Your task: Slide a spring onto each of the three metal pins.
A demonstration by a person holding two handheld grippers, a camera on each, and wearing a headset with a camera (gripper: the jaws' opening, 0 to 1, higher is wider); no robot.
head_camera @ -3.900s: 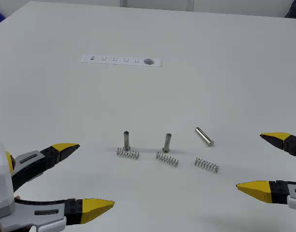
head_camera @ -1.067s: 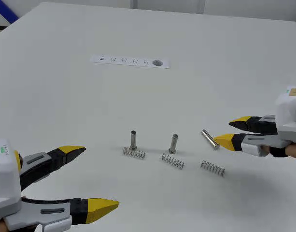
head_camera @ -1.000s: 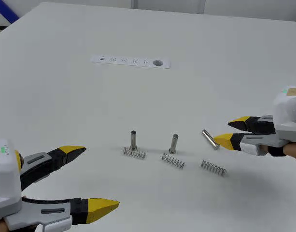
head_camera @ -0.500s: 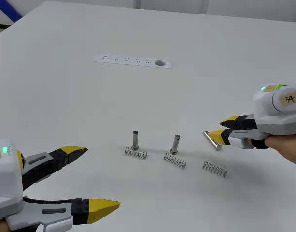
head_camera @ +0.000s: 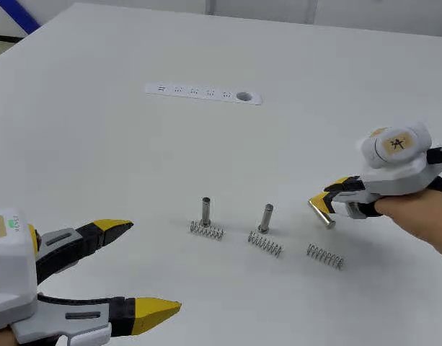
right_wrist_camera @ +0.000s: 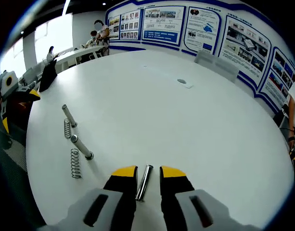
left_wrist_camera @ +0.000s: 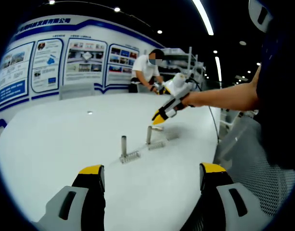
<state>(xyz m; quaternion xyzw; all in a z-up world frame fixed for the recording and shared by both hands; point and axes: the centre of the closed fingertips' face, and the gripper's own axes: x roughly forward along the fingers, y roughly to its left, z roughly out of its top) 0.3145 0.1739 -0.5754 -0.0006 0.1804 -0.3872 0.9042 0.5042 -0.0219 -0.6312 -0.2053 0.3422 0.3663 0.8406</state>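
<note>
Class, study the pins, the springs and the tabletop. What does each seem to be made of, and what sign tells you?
Pins: polished metal, likely steel; silvery with bright glints.
Springs: thin bare metal wire, grey and coiled.
Tabletop: smooth, plain white with a low sheen, perhaps laminate; the look leaves it open.

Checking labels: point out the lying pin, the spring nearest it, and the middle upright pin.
lying pin (right_wrist_camera: 143, 183), right gripper view, mid-shaft.
nearest spring (head_camera: 325, 256), head view, middle coils.
middle upright pin (head_camera: 267, 218), head view, mid-shaft.
</note>
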